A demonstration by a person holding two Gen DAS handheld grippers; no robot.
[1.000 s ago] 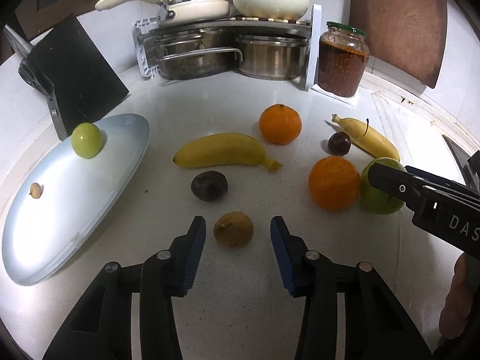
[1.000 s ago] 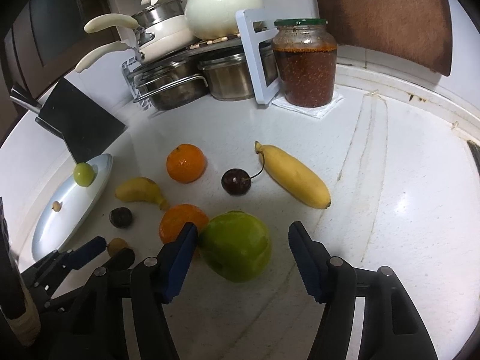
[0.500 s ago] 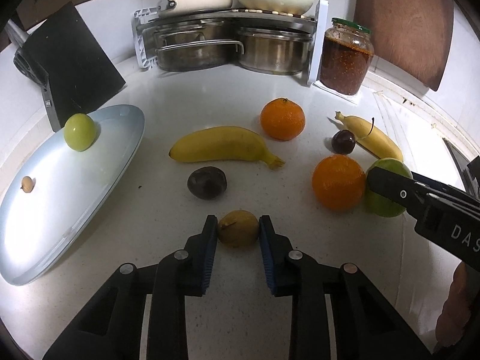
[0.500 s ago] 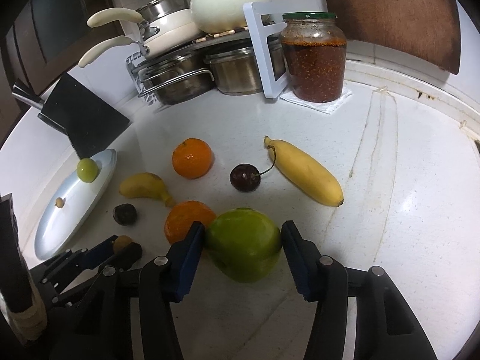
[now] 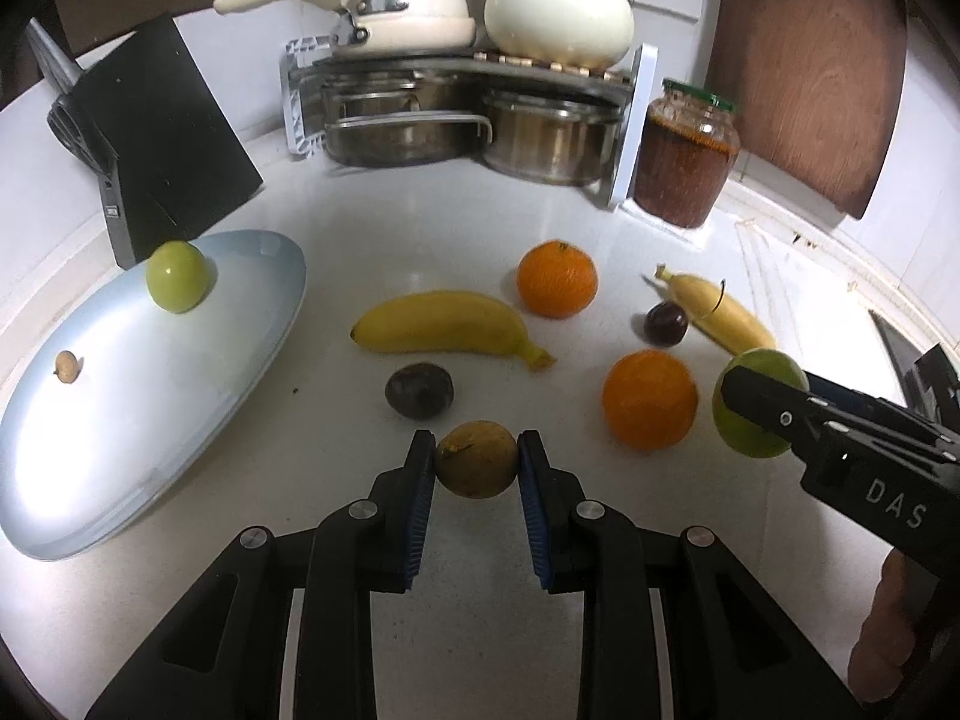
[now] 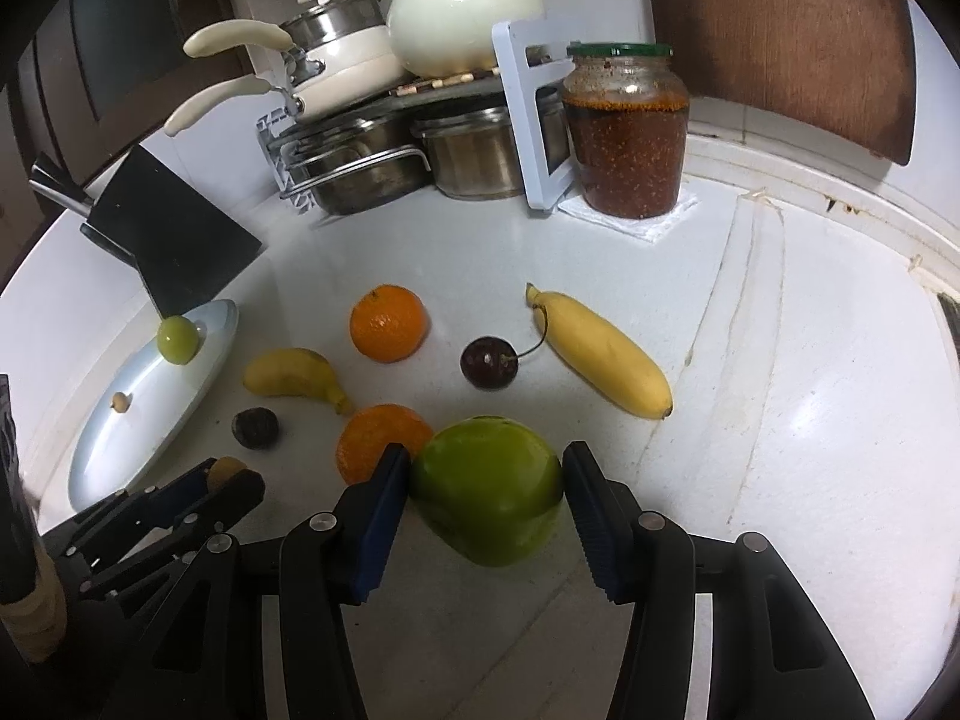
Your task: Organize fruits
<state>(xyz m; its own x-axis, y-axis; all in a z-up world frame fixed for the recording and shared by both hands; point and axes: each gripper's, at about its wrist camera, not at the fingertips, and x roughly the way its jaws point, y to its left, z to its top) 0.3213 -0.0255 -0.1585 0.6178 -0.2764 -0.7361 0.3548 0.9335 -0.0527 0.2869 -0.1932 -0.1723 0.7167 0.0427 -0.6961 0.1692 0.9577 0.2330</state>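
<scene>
My left gripper (image 5: 476, 463) is shut on a small brown round fruit (image 5: 476, 459), held just above the white counter. My right gripper (image 6: 487, 487) is shut on a big green apple (image 6: 487, 491), also seen as the green apple (image 5: 750, 408) at the right of the left wrist view. On the counter lie a banana (image 5: 441, 324), a dark plum (image 5: 419, 389), two oranges (image 5: 557, 279) (image 5: 649, 399), a cherry (image 5: 666, 323) and a second banana (image 5: 717, 312). A pale blue plate (image 5: 120, 420) at the left carries a small green fruit (image 5: 178, 276) and a tiny brown one (image 5: 67, 366).
A black knife block (image 5: 162, 156) stands behind the plate. A rack of steel pots (image 5: 456, 120) with white cookware on top fills the back corner, beside a jar of red sauce (image 5: 684, 162). A wooden board (image 5: 810, 60) leans at the back right. A hand (image 5: 882, 630) shows at the right edge.
Both grippers closed: the left onto the small brown fruit, the right onto the green apple. The brown fruit now sits slightly higher between the left pads.
</scene>
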